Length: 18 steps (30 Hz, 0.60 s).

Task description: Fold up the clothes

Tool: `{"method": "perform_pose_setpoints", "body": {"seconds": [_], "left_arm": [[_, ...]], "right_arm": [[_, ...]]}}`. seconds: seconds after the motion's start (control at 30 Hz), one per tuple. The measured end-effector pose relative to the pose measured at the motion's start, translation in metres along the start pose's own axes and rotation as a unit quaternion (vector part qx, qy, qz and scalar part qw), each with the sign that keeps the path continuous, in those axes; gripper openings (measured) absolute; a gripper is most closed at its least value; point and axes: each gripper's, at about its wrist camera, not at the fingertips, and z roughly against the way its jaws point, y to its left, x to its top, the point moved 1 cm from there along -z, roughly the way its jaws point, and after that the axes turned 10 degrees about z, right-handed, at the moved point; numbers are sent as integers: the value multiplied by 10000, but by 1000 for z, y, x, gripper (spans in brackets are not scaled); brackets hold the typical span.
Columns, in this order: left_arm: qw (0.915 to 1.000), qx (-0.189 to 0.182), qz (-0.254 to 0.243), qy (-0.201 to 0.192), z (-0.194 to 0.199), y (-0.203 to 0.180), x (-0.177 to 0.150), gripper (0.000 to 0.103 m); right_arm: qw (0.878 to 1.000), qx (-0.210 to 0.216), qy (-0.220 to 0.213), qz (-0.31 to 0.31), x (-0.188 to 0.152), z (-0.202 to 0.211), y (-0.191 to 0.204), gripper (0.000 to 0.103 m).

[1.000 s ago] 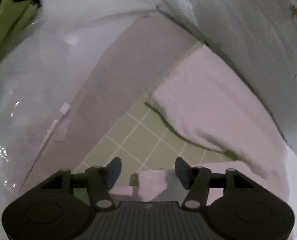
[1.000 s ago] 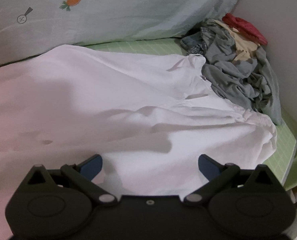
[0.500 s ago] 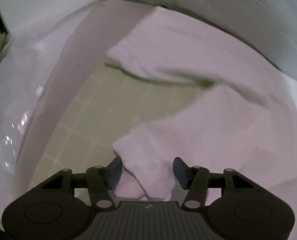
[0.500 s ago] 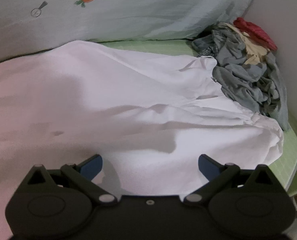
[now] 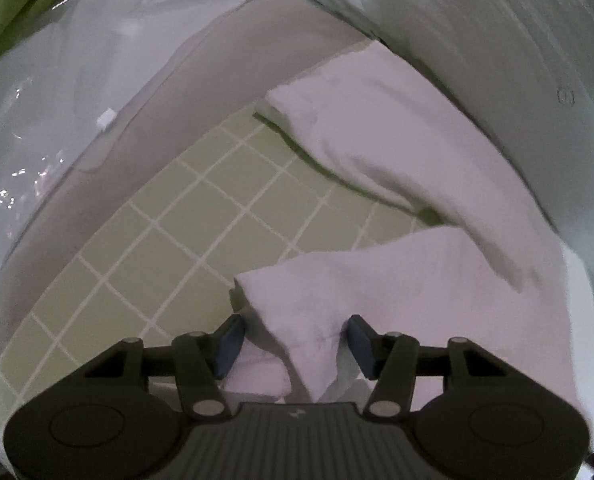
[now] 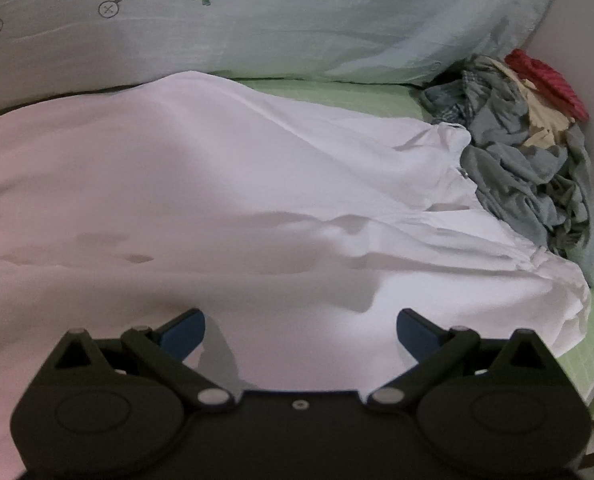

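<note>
A white garment [image 6: 257, 208] lies spread over the green checked bed sheet [image 6: 337, 96]. In the left wrist view my left gripper [image 5: 295, 340] has its jaws partly apart with a folded corner of the white garment [image 5: 305, 320] bunched between them, low over the sheet [image 5: 201, 232]. A second white fold [image 5: 397, 136] lies beyond it. My right gripper [image 6: 301, 332] is wide open and empty, just above the middle of the garment.
A pale pillow with a carrot print [image 6: 297, 20] lies along the far side. A pile of grey, beige and red clothes [image 6: 537, 152] sits at the right against the wall. A shiny white wall [image 5: 57, 120] borders the bed on the left.
The left gripper has swung back with the white corner between its jaws, showing more green sheet. The right gripper has edged slightly over the garment, still open.
</note>
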Motion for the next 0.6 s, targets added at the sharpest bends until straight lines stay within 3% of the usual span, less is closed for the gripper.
{"method": "perform_pose_setpoints", "body": {"seconds": [0.1,0.17,0.27,0.53,0.6], "left_arm": [[9999,35,125,-38,-3,0,10,57],[9997,112,63,-222,0,-4,19,33],[9979,217,-130,-596,8,-11,34,19],[9840,494,-644,-1585,29,-31,75,15],[9814,676,-621,-1684,27,-31,84,16]], "right_arm": [[10000,-36,44,-40,-1,-1,1,103],[9999,-60,95,-96,-1,-2,1,103],[9997,-126,134,-165,1,-4,0,103],[9990,-328,146,-253,8,-6,1,103],[9991,-325,118,-262,9,-7,1,103]]}}
